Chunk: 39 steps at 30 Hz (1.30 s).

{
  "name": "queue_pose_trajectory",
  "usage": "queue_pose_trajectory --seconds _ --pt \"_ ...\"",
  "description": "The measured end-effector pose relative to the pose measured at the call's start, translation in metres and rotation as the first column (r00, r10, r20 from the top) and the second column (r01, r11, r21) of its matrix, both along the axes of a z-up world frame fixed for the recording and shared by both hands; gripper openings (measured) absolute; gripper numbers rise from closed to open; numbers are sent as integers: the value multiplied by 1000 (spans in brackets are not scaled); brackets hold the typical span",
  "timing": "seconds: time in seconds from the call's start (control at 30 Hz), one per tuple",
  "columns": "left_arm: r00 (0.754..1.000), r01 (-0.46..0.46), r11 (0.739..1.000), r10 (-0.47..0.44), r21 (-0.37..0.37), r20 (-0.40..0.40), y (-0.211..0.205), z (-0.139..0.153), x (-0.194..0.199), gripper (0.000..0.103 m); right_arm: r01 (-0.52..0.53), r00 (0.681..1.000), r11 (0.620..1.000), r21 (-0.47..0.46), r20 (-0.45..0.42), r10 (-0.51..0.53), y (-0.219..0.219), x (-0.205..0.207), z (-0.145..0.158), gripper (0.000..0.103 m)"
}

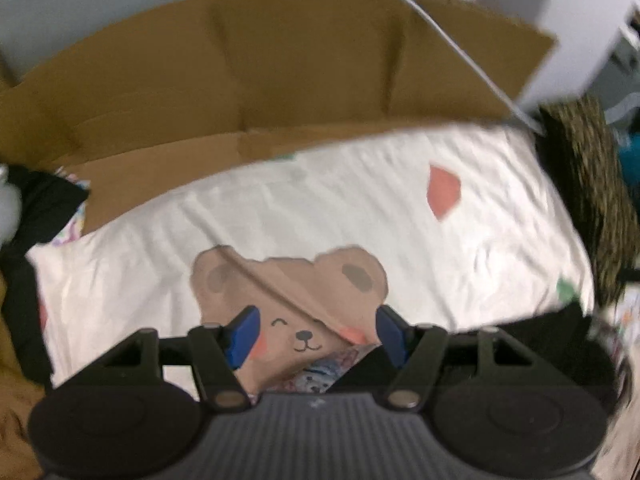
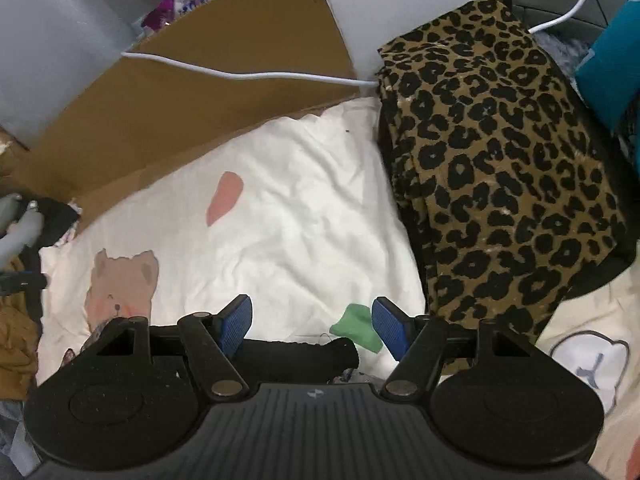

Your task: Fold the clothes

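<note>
Nearest to the left claw [image 1: 316,336], a brown bear print sits between its blue pads, on the white cloth [image 1: 360,216] that lies spread flat. Both claws stand wide and hold nothing; the right claw [image 2: 312,328] hangs over the cloth's near edge, with a dark rolled garment [image 2: 296,354] just under its pads and a green patch beside the right pad.

A diagonal crease runs across the bear's face in the left view, and a corner of patterned fabric [image 1: 316,376] peeks out just below the print, so the near edge seems already lapped or bunched there. Whether the white cloth is the piece being folded or the surface clothes get folded on, these views cannot settle.

If the white cloth is the piece in hand, a clean fold would want each claw to close on a single layer at the near edge, well apart, with the dark roll kept out of the bite. Lifting both sides level and carrying them together would keep the crease straight.

Beyond the cloth, to the right, a leopard-print garment [image 2: 500,160] lies folded, touching the cloth's far right edge. Behind everything stands flattened cardboard [image 2: 180,108], with a white cable [image 2: 248,76] draped across it; a high lift could snag that cable.
</note>
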State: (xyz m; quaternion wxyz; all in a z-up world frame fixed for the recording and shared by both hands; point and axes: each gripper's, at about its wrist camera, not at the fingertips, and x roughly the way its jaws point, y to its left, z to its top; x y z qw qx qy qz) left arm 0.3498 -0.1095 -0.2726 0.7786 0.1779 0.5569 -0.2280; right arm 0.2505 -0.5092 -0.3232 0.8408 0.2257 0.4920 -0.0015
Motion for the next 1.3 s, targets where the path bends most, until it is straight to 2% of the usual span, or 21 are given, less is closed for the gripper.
queue_pose_trajectory --seconds 0.13,0.37,0.53,0.7,0.83,0.9,1.1,1.3 --pt "999 39 997 -40 72 15 -16 -10 4 67 1 997 999 41 74 -4 -9 -19 -10 72" --pt "999 -13 998 11 66 36 -32 -32 2 69 -16 993 998 61 118 8 -31 -49 -27 72" --pt "1000 3 999 -3 39 16 -45 -62 3 64 46 993 996 76 109 -54 -44 -60 -46 70" --pt "1000 6 1000 -6 -3 11 -46 -79 -3 63 22 994 999 44 106 -26 -35 -61 -55 65" --pt "999 44 999 -44 14 -11 -44 -92 -16 63 15 996 999 38 90 -18 -27 -61 -63 64" --pt "998 54 998 -54 16 -19 -41 -97 -24 63 5 997 1000 4 77 -6 -21 -63 -68 64" --pt "997 83 997 -83 12 -7 -30 -103 -48 64 -16 999 999 -44 48 18 -10 -74 -77 64" --pt "991 131 991 -132 -32 -12 -18 -101 -69 64 -10 1000 999 -48 25 11 -9 -88 -86 65"
